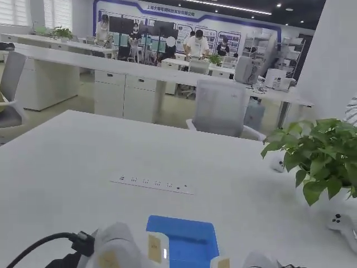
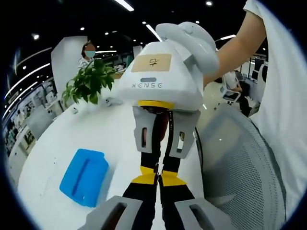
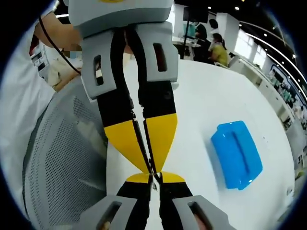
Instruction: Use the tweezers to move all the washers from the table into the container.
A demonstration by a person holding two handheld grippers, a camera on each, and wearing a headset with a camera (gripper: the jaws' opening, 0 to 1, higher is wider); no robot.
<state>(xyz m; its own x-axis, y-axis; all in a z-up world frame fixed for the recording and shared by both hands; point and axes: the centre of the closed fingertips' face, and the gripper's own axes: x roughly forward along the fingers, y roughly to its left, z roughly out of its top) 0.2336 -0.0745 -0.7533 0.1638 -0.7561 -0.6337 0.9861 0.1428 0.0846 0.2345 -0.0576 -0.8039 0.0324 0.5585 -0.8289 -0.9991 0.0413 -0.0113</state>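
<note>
Blue container (image 3: 237, 154) lies well apart from right claw (image 3: 152, 178).

In the right gripper view my left tongs (image 3: 149, 168) met my right tongs (image 3: 154, 181) tip to tip. A thin dark strip, seemingly the tweezers (image 3: 140, 139), was pinched between the left pair. Its tip was too fine to make out, and I could not tell whether the right pair gripped it or only touched it. In the head view the bottom edge cut off both tongs, leaving just their white tops, which hid the near corners of the blue container (image 1: 187, 240). I could not tell whether its top was a lid. The plant (image 1: 321, 153) ran off the right edge. The lettering on the far wall sign (image 1: 170, 11) was too small to read.
</note>
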